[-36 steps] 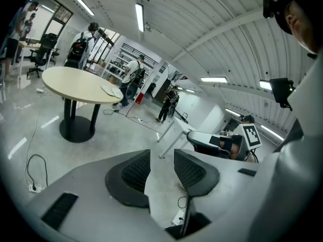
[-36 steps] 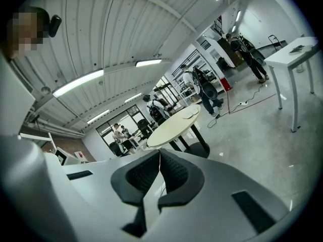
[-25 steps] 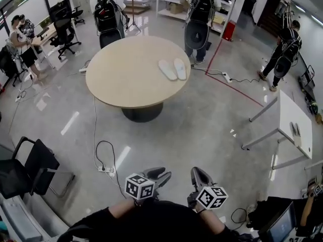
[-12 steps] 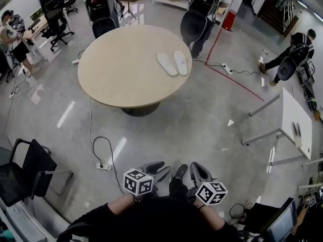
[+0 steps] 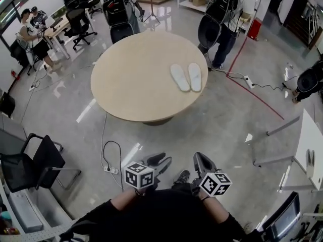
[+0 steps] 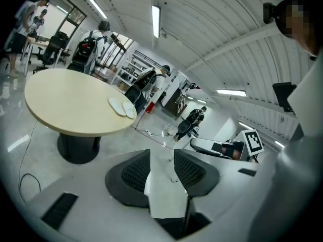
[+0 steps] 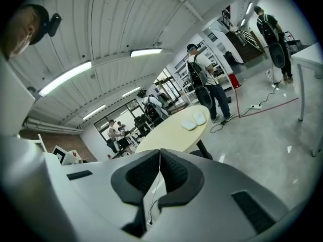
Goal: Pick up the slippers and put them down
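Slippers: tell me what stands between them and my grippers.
Nothing visible. Only bare floor separates the left gripper and right gripper from the table, whose top is bare around the slippers. A power strip lies off left.

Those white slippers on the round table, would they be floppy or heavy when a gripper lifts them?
Probably light: the slippers look thin and flat on the table. Likely somewhat floppy, so one gripped at an end may droop. Lying flat, they should slide rather than roll or tip if pushed.
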